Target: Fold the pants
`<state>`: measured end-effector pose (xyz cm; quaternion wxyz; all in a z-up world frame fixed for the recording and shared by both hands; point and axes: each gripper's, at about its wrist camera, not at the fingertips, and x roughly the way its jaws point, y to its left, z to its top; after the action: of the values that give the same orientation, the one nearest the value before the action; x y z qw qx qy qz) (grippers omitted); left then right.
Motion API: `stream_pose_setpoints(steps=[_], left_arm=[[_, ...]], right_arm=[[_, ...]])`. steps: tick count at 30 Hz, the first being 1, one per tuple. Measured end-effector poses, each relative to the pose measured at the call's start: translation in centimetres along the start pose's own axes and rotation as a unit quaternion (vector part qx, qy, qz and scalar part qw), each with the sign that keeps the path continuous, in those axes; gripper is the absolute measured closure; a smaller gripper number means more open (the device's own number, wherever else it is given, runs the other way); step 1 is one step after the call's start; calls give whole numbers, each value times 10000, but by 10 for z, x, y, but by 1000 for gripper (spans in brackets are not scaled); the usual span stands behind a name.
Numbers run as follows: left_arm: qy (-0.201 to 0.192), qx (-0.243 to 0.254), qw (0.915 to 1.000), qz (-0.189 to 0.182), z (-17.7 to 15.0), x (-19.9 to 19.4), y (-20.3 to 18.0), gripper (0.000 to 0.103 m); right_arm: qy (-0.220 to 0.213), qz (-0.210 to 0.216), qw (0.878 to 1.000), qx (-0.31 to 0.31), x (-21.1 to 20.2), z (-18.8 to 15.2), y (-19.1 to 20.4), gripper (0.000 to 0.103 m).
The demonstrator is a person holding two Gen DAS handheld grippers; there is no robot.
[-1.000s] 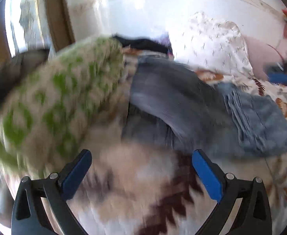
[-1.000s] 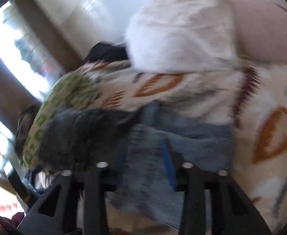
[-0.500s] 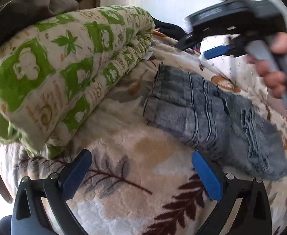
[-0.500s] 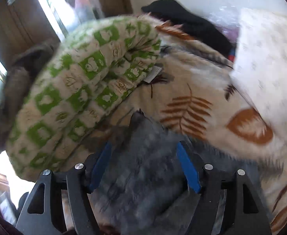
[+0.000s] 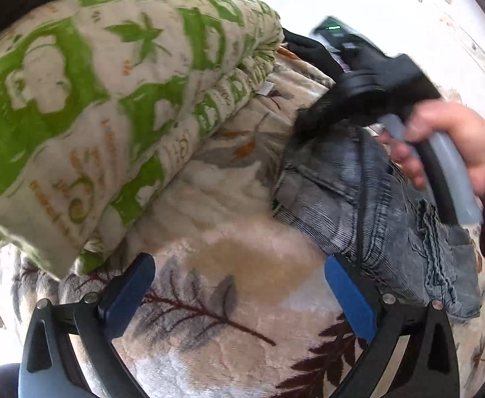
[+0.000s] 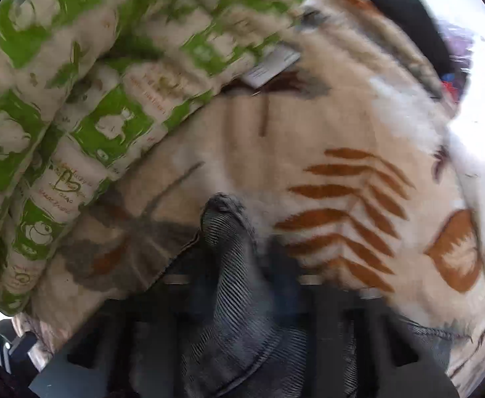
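The grey denim pants [image 5: 375, 205] lie folded in a bundle on the leaf-patterned fleece blanket [image 5: 235, 258], right of centre in the left wrist view. My left gripper [image 5: 239, 295] is open and empty, low over the blanket just left of the pants. My right gripper [image 5: 305, 122] comes down on the pants' far corner, held by a hand [image 5: 454, 136]. In the right wrist view a fold of the pants [image 6: 229, 242] stands pinched between the shut, blurred fingers of that gripper [image 6: 235, 282].
A thick rolled quilt with green prints [image 5: 93, 109] lies left of the pants; it also shows in the right wrist view [image 6: 76, 106]. A black garment [image 5: 308, 49] lies behind on the bed. A white wall [image 5: 391, 6] stands beyond.
My right gripper has come down onto the pants' far corner and closed on a fold of denim. My left gripper has stayed open and moved slightly closer to the bed.
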<state>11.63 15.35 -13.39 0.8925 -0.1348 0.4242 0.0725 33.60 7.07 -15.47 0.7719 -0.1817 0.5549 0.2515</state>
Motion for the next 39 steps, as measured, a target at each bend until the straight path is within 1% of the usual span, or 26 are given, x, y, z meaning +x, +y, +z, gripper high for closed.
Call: stream_pose_setpoints(steps=[1,4,8,10,13,15,16,17,19,21,23,25,26,27,28,29,30,31,32,33,34,35,36,37,38,39], left_arm=[[-15,-4,10000,-2,0,-1,0,0],[-50,19,10000,63,-6,-5,4,0],[-165,47,9997,165,-14,-13,8,0],[-245,67,9993,258,-15,-18,9,0],[-288,138,9989,349,-16,-25,6,0],[-308,230,9988,320,-15,-29,-4,0],[-321,341,9986,249,-14,-32,-11,0],[-361,512,9978,201,-12,-34,-21,0],[-586,912,9940,171,-7,-41,-44,0],[-802,1297,9882,144,-3,-47,-70,0],[-949,1573,9830,-16,1,-52,-94,0],[-1017,1828,9777,-200,4,-54,-120,0],[-1043,1957,9747,-266,4,-54,-134,0],[-1071,2075,9717,-347,4,-53,-147,0],[-1099,2196,9684,-441,2,-55,-160,0],[-1127,2314,9649,-518,0,-57,-173,0],[-1155,2440,9611,-578,-4,-60,-185,0],[-1183,2556,9574,-630,-6,-61,-197,0],[-1190,2628,9550,-694,-8,-61,-207,0],[-1158,2695,9526,-812,-11,-60,-216,0],[-1044,2821,9488,-963,-14,-57,-226,0],[-831,3006,9448,-1005,-19,-50,-237,0],[-641,3147,9425,-923,-24,-42,-246,0],[-509,3214,9413,-895,-31,-35,-251,0],[-426,3240,9400,-983,-36,-32,-254,0],[-341,3259,9390,-1043,-41,-29,-254,0]], right_arm=[[-138,-6,9999,75,-9,-5,-3,89],[-595,-152,9980,164,-42,-23,-9,90],[-1284,-131,9902,537,-97,-54,-23,91],[-1550,-121,9851,741,-120,-69,-32,91],[-1976,-73,9730,1191,-156,-99,-54,92],[-2282,-59,9622,1487,-180,-127,-77,94],[-2395,-46,9576,1598,-189,-140,-85,95],[-2535,-34,9505,1795,-200,-160,-100,95],[-2676,-37,9409,2077,-210,-187,-120,95],[-2760,-72,9296,2443,-215,-222,-149,95],[-2745,-139,9173,2881,-208,-256,-181,95],[-2695,-153,9035,3329,-195,-291,-214,95],[-2688,-123,8927,3616,-186,-312,-231,94],[-2704,-51,8855,3777,-178,-324,-242,93],[-2733,92,8798,3889,-170,-336,-251,90],[-2718,270,8738,4022,-161,-347,-259,82],[-2647,440,8659,4221,-151,-355,-268,78],[-2564,524,8614,4353,-147,-361,-272,73],[-2519,619,8588,4418,-147,-364,-276,71],[-2564,591,8593,4387,-153,-365,-275,71],[-2627,476,8607,4336,-161,-367,-273,67],[-2688,357,8615,4293,-170,-369,-270,61],[-2744,295,8611,4270,-179,-375,-266,57],[-2785,314,8605,4254,-185,-381,-264,53],[-2776,380,8606,4253,-190,-387,-262,50],[-2694,472,8603,4301,-194,-394,-260,50]])
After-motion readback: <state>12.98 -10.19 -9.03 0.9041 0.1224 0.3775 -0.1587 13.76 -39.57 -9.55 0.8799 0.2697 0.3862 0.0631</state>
